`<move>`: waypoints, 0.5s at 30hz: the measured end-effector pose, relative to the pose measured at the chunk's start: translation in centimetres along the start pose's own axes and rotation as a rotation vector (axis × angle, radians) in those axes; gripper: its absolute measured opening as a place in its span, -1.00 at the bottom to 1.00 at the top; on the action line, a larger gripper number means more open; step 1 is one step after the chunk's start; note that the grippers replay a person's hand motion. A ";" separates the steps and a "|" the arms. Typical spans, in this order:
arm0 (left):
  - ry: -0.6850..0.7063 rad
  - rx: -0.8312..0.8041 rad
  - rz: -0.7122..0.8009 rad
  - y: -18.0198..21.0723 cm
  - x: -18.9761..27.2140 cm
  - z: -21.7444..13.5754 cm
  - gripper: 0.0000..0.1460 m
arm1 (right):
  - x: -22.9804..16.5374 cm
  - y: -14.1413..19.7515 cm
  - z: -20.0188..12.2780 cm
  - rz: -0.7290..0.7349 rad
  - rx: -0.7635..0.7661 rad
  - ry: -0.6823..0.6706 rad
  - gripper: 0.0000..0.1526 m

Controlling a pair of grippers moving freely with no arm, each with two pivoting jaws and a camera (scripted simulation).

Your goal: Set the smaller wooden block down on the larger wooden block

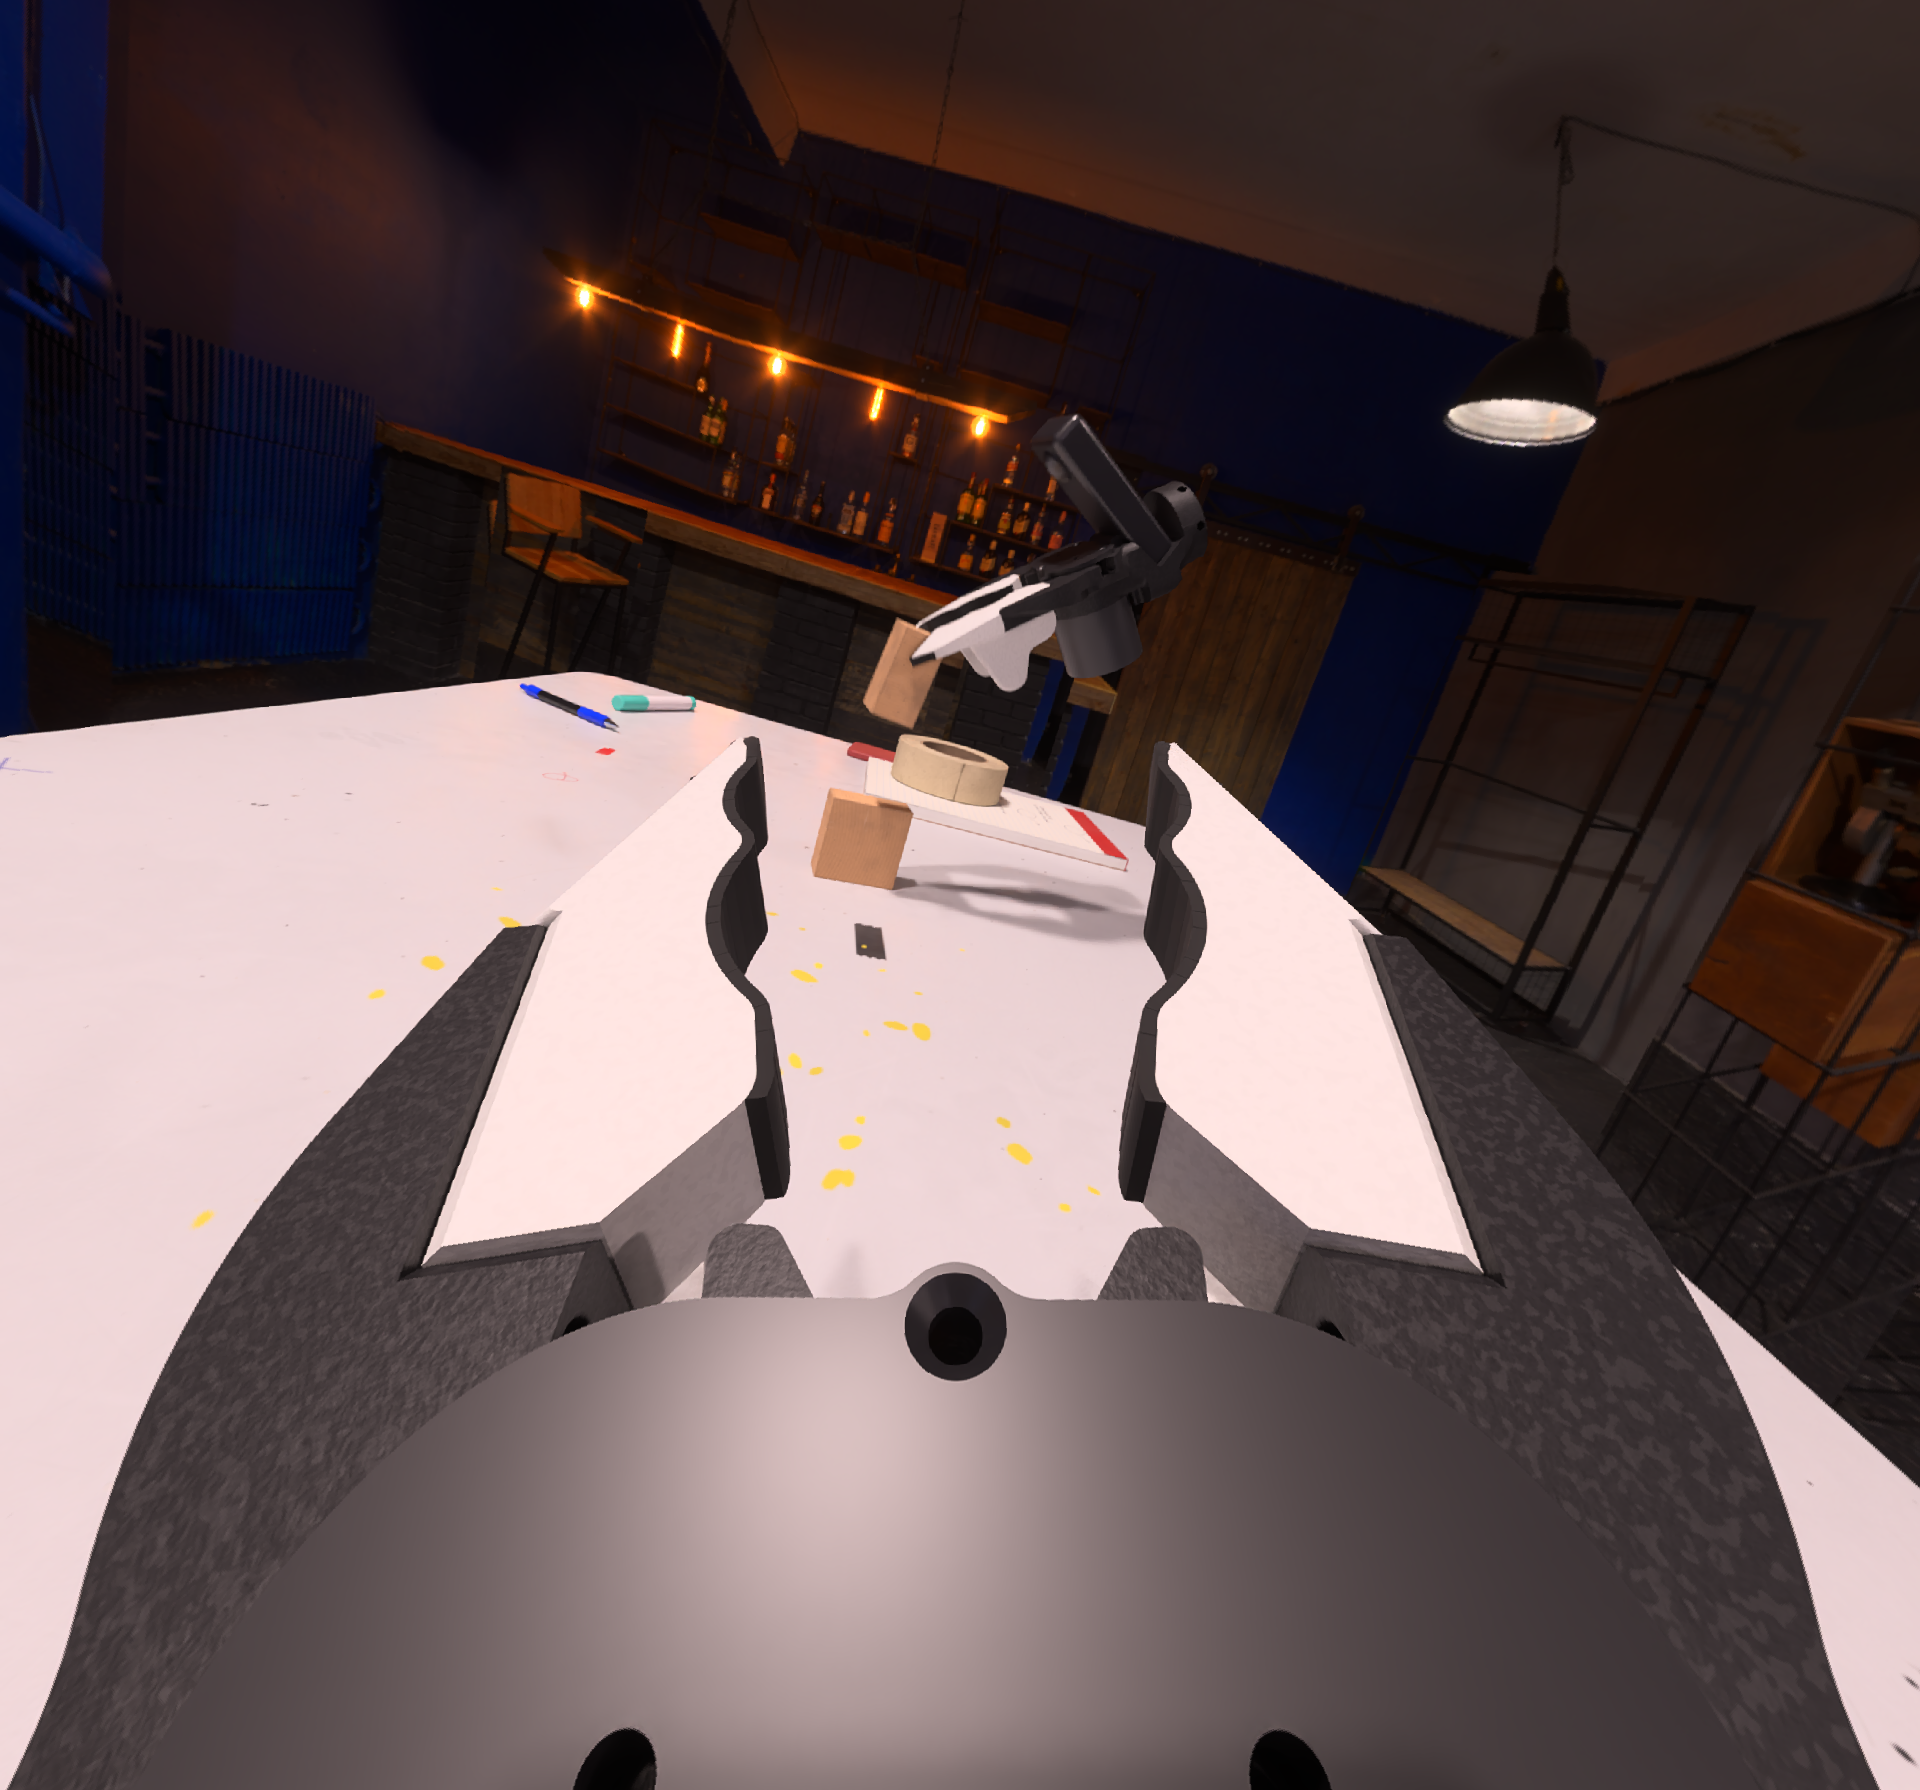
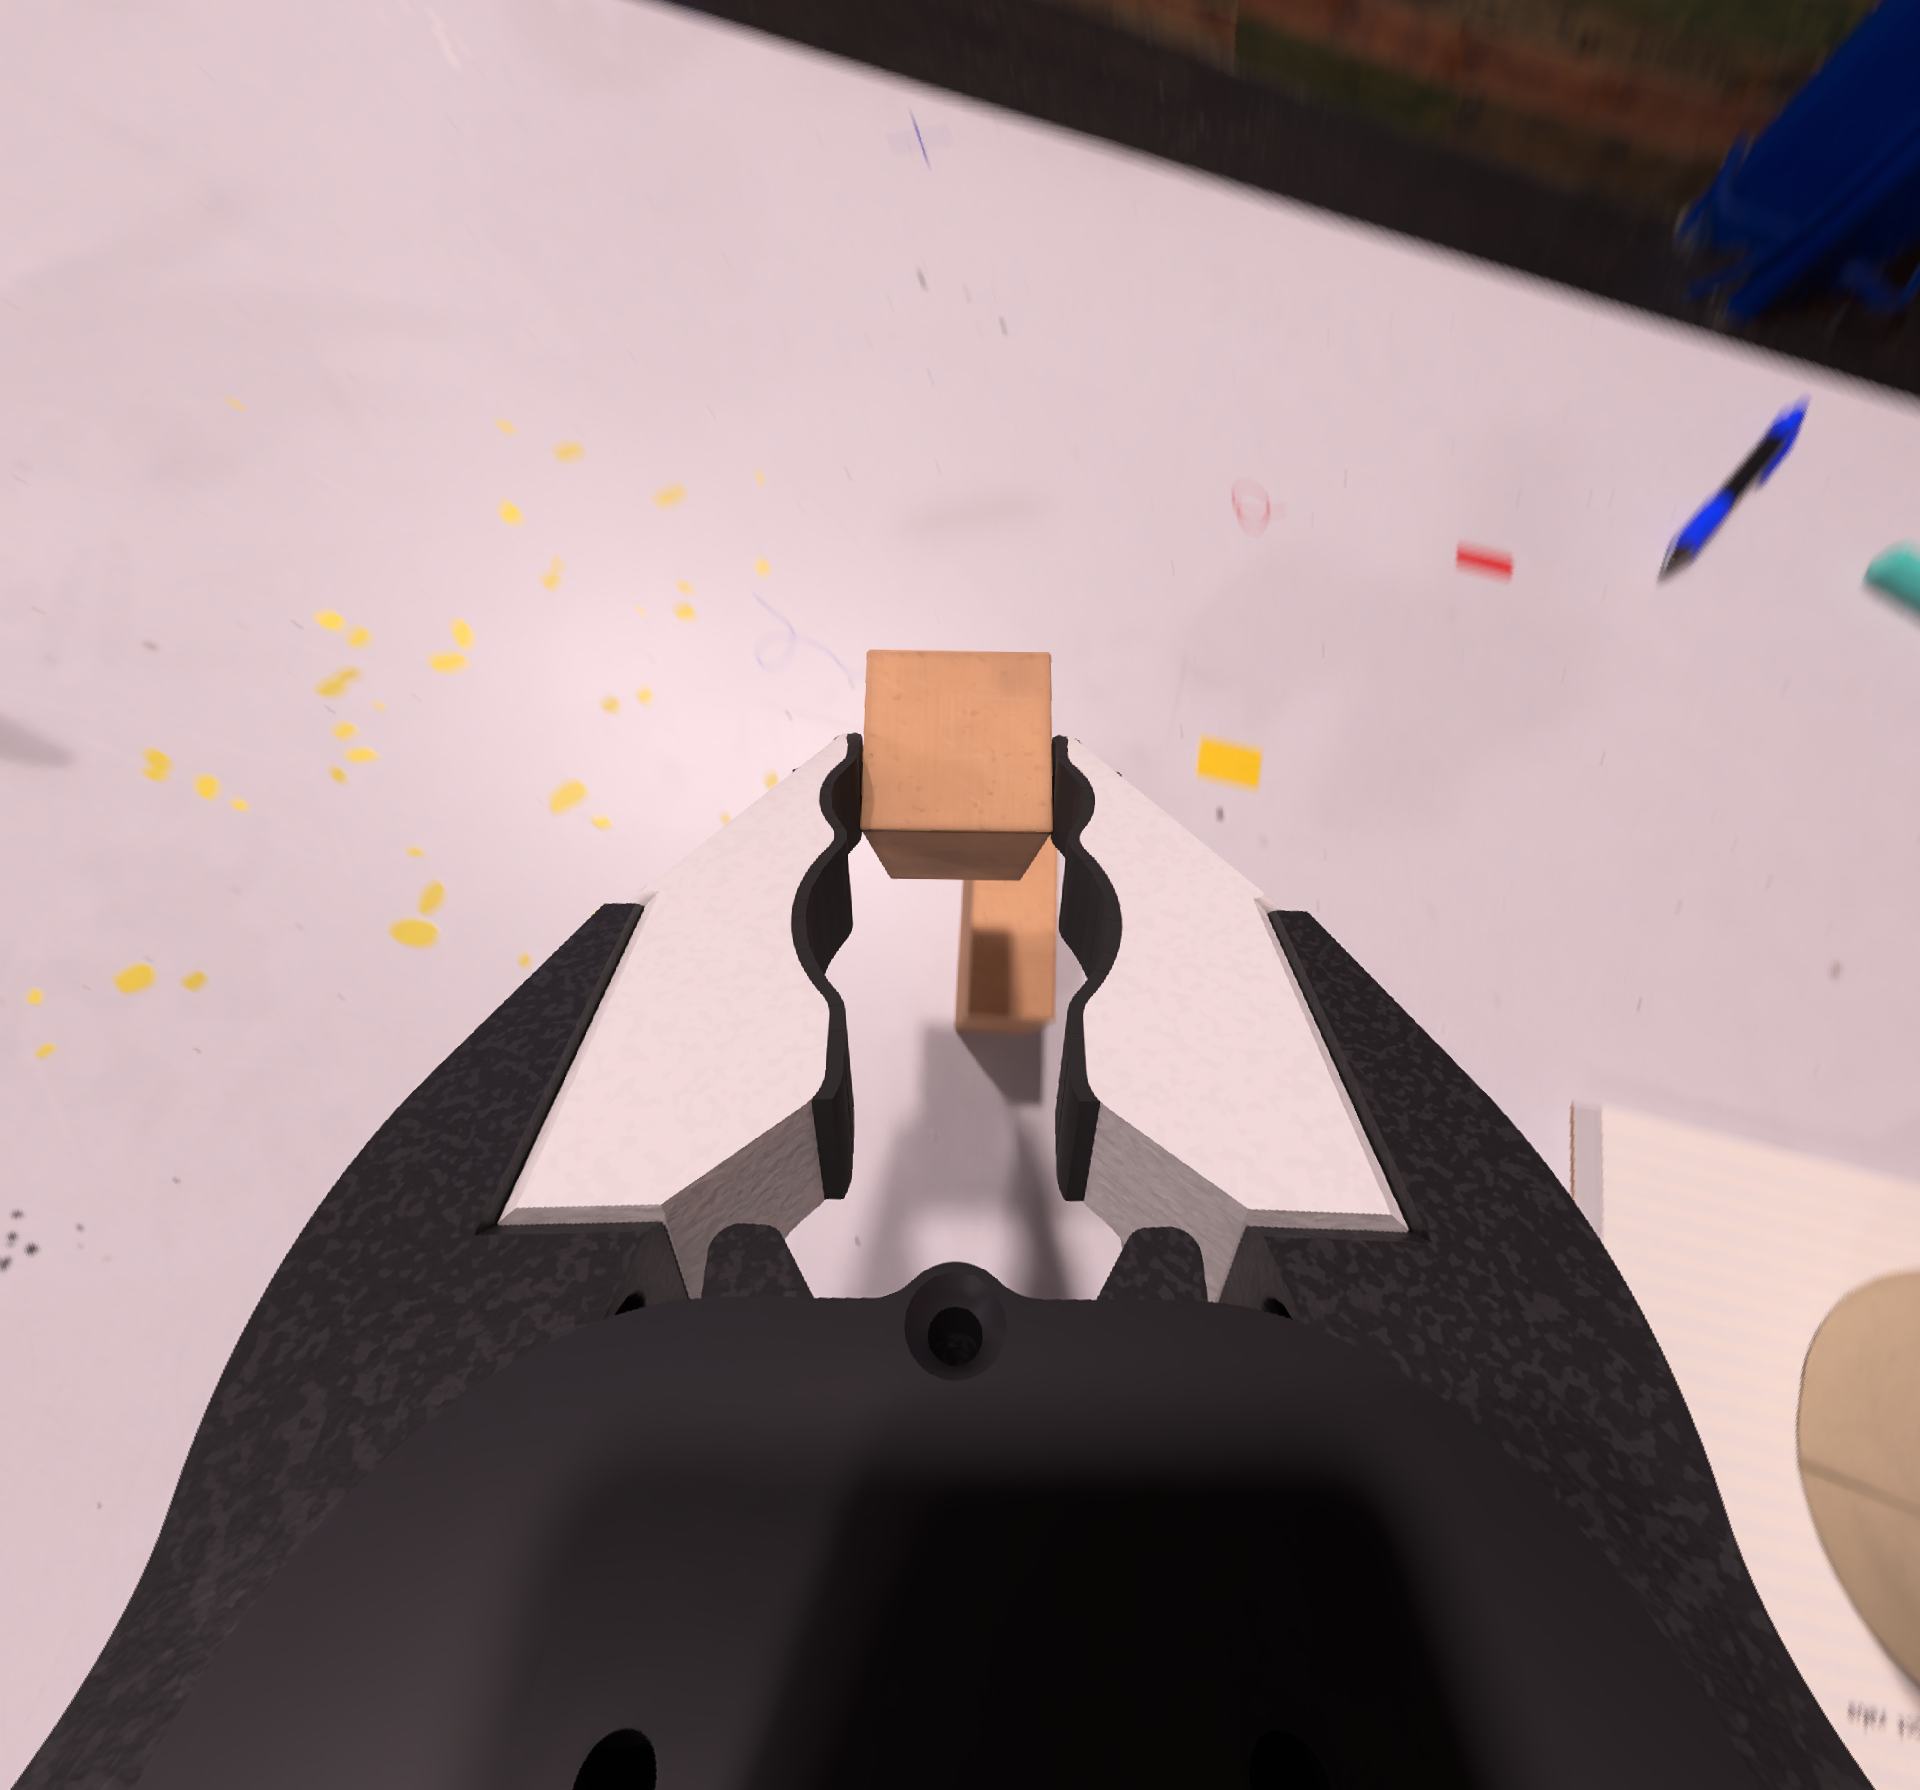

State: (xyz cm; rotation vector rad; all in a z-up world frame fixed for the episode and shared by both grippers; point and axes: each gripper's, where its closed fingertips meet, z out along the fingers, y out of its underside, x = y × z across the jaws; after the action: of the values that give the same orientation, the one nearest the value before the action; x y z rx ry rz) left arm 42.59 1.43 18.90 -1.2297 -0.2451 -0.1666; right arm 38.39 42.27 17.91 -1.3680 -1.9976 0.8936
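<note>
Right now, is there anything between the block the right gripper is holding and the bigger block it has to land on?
Nothing visible. The right gripper holds the smaller wooden block in the air above the larger wooden block, with only open space between them. The tape roll and notepad lie beside the larger block, not over it.

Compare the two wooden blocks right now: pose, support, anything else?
Support: the smaller wooden block is clamped in the right tool up in the air; the larger wooden block sits on the white table.
Pose: the smaller block hangs tilted; the larger rests flat.
Contact: they are apart, the smaller above the larger, with no tool on the larger.
Shared: both are plain light wood.
</note>
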 end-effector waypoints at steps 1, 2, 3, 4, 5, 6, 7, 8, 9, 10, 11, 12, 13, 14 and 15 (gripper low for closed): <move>-0.005 -0.005 0.004 0.1 -0.1 0.0 0.00 | 0.7 1.3 0.5 0.023 -0.041 0.002 -0.53; -0.011 -0.009 0.005 0.2 -0.2 -0.1 0.00 | 1.2 2.6 1.2 0.047 -0.076 -0.002 -0.53; -0.015 -0.011 0.002 0.3 -0.4 -0.1 -0.01 | 1.6 3.7 1.9 0.062 -0.102 -0.006 -0.53; -0.017 -0.012 -0.006 0.3 -0.6 -0.2 -0.02 | 1.8 4.7 2.6 0.072 -0.120 -0.005 -0.53; -0.018 -0.012 -0.014 0.4 -0.7 -0.2 -0.03 | 2.0 5.4 3.3 0.077 -0.129 -0.007 -0.53; -0.021 -0.014 -0.021 0.5 -0.8 -0.3 -0.03 | 2.1 5.7 3.8 0.080 -0.127 -0.011 -0.53; -0.024 -0.016 -0.025 0.6 -1.0 -0.3 -0.03 | 2.1 5.7 4.1 0.083 -0.109 -0.016 -0.53; -0.028 -0.016 -0.025 0.6 -1.0 -0.3 -0.03 | 1.9 5.2 4.2 0.088 -0.074 -0.024 -0.49; -0.031 -0.016 -0.023 0.6 -1.1 -0.4 -0.03 | 1.7 4.5 4.1 0.092 -0.033 -0.032 -0.41; -0.032 -0.016 -0.021 0.6 -1.1 -0.4 -0.03 | 1.3 3.5 3.7 0.091 0.012 -0.040 -0.33; -0.034 -0.018 -0.021 0.7 -1.2 -0.4 -0.03 | 0.8 2.2 3.1 0.085 0.063 -0.049 -0.27; -0.035 -0.020 -0.022 0.7 -1.2 -0.4 -0.03 | -0.1 0.8 2.4 0.075 0.125 -0.067 -0.23; -0.034 -0.020 -0.024 0.7 -1.2 -0.4 -0.03 | -1.4 -0.9 1.6 0.061 0.199 -0.093 -0.22; -0.033 -0.022 -0.027 0.8 -1.3 -0.4 -0.03 | -2.7 -2.4 0.7 0.046 0.269 -0.116 -0.21; -0.031 -0.024 -0.029 0.9 -1.3 -0.3 -0.03 | -4.3 -3.9 -0.1 0.030 0.335 -0.140 -0.18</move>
State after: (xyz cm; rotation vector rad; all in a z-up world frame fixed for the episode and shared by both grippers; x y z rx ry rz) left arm 41.63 1.38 17.67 -1.2537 -0.2887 -0.1756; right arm 37.70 37.24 20.69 -1.1753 -1.8258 1.3024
